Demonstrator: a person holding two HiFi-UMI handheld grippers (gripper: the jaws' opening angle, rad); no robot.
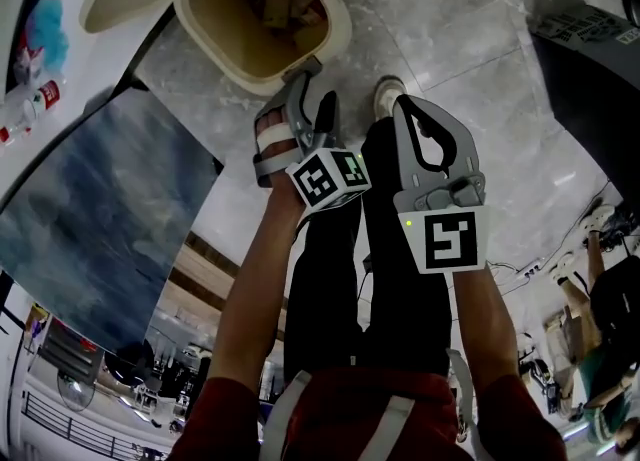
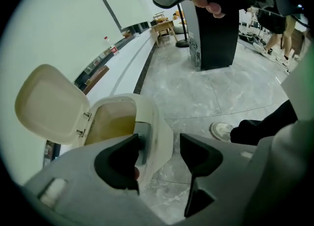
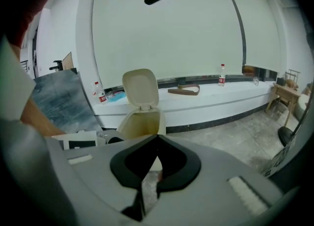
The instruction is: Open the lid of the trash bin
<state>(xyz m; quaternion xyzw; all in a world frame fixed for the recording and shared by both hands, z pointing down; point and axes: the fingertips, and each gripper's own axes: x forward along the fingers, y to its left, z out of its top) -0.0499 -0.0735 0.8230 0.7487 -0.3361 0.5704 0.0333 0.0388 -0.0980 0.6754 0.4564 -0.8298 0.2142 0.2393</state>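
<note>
Trash bin [image 1: 340, 19] open, marble floor [image 1: 450, 39], left hand-held gripper [image 2: 159, 144] apart, right hand-held gripper [image 3: 157, 144] together

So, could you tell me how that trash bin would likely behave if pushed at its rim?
The trash bin looks like thin plastic, so probably light and apt to slide on the smooth floor. With its lid standing open at the back, a high push might tip it backward.
</note>
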